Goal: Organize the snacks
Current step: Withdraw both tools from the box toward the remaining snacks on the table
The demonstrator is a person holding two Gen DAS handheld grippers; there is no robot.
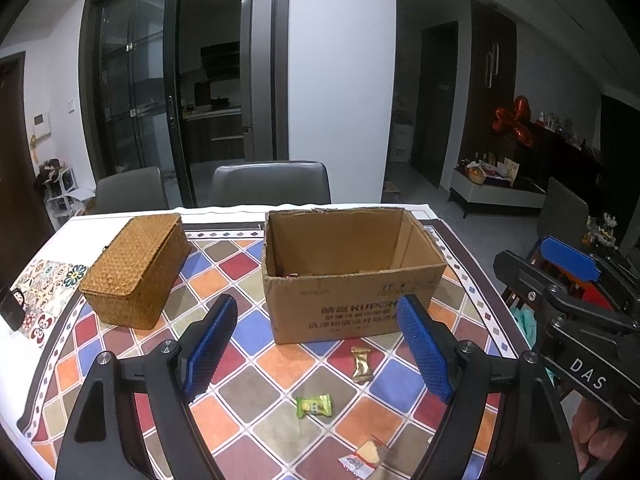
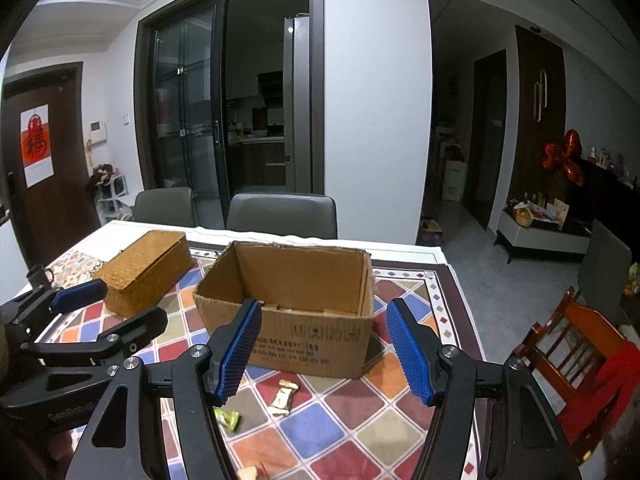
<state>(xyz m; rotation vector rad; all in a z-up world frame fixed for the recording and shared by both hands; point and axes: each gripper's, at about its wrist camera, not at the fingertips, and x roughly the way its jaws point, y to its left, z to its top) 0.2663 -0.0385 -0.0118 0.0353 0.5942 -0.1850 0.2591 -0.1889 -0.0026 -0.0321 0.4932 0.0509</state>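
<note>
A big table (image 1: 248, 364) with a cloth of many colored squares fills the bottom of both views. On it stands an open cardboard box (image 1: 352, 300), and its top is wide open so you can see down inside. To the left of the box, a little apart from it, sits a brown woven basket (image 1: 134, 270) with its lid shut. Two gray chairs (image 1: 272, 182) stand behind the table. The left gripper (image 1: 316, 354) is up above the table with its two blue pads spread far apart, and nothing is between them. The right gripper (image 2: 326, 354) is also up in the air with its blue pads spread wide, holding nothing. The snacks lie on the cloth in front of the box. A gold candy (image 1: 361, 364) is just in front of the box. A green candy (image 1: 315, 405) lies a bit nearer to the camera. A clear packet with a pale snack inside (image 1: 368, 456) lies closest, at the bottom edge. In the right wrist view the green candy is partly hidden behind a gripper finger.
</note>
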